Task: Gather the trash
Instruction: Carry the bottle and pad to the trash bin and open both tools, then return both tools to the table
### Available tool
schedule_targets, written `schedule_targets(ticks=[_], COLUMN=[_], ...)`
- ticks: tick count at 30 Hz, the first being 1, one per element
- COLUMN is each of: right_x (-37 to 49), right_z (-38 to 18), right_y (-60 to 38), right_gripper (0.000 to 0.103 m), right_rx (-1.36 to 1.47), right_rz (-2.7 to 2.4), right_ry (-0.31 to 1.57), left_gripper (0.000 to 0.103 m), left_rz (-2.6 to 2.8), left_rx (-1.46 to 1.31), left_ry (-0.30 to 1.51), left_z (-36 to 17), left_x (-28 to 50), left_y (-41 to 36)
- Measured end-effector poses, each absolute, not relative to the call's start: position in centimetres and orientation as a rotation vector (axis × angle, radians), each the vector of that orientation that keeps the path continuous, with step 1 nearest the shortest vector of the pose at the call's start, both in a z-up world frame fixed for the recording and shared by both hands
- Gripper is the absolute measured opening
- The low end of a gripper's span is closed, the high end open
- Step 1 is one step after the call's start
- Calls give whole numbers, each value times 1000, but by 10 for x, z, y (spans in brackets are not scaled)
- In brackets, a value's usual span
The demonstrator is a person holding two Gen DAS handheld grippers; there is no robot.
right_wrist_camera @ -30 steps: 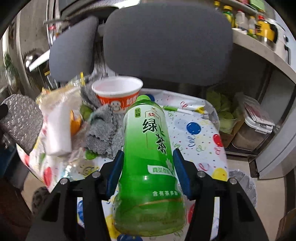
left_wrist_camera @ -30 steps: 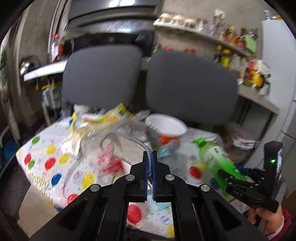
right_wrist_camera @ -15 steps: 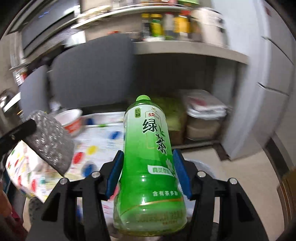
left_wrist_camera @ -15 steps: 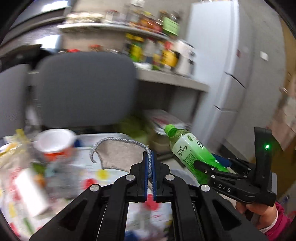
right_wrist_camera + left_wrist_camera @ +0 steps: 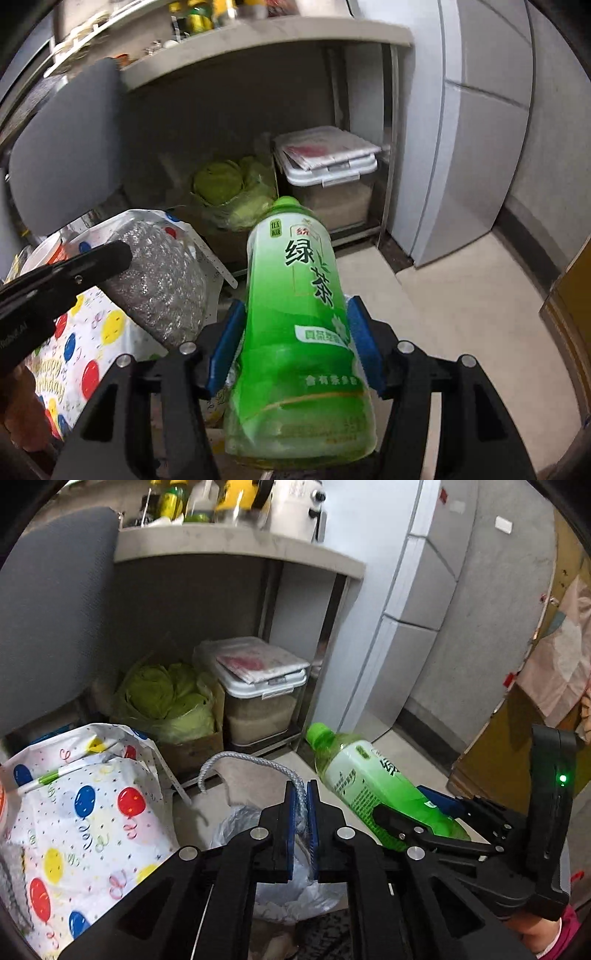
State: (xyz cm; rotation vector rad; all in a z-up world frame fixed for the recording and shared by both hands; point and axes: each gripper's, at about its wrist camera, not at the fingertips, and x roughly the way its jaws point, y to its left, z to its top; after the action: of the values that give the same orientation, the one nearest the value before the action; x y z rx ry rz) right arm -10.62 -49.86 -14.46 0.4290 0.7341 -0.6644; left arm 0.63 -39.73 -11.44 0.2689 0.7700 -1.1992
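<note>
Trash is being held in both grippers at this point, so the picking-up part looks done for two pieces and the dropping is judged to be what is left. A green tea bottle [image 5: 295, 332] is being clamped between the blue pads of the right gripper [image 5: 295, 347], with its cap pointing away and slightly down toward the floor. A grey cloth [image 5: 162, 284] is being pinched by its edge in the left gripper [image 5: 301, 812], whose jaws are being pressed almost together on the thin fabric. Both items are being held off the edge of the table, whose balloon-print tablecloth [image 5: 92, 830] is being seen at the left. Below the left gripper, a white plastic bag [image 5: 288, 878] is being shown on the floor; it is judged to be the liner of a bin, though its rim is being hidden by the gripper body. Neither item is being released yet. Beyond the release of these two pieces, more rubbish may be waiting on the table, since only a corner of it is being shown. A box of cabbage [image 5: 166, 701] and a lidded storage tub [image 5: 262, 694] are being left untouched under the shelf.
</note>
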Motion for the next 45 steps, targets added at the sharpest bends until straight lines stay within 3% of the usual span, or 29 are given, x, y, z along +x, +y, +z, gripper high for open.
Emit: schedule_targets(ticks=[1, 3, 10, 23, 37, 45], right_x=[-109, -114, -123, -141, -45, 24], right_z=[-145, -145, -127, -89, -98, -119], right_y=[-501, -503, -493, -450, -313, -226], right_gripper=[66, 72, 72, 72, 72, 72], right_rx=[441, 453, 413, 339, 201, 104], right_rz=[-676, -697, -698, -665, -216, -12], right_ry=[725, 702, 675, 624, 685, 771], left_gripper=[31, 46, 55, 55, 55, 55], left_rz=[-1193, -1180, -1164, -1027, -351, -225], left_rx=[271, 258, 228, 279, 175, 104], left_ry=[779, 783, 757, 681, 796, 805], left_z=[-117, -117, -105, -82, -98, -115], left_x=[9, 13, 17, 1, 42, 60], left_y=[-400, -404, -390, -330, -84, -2])
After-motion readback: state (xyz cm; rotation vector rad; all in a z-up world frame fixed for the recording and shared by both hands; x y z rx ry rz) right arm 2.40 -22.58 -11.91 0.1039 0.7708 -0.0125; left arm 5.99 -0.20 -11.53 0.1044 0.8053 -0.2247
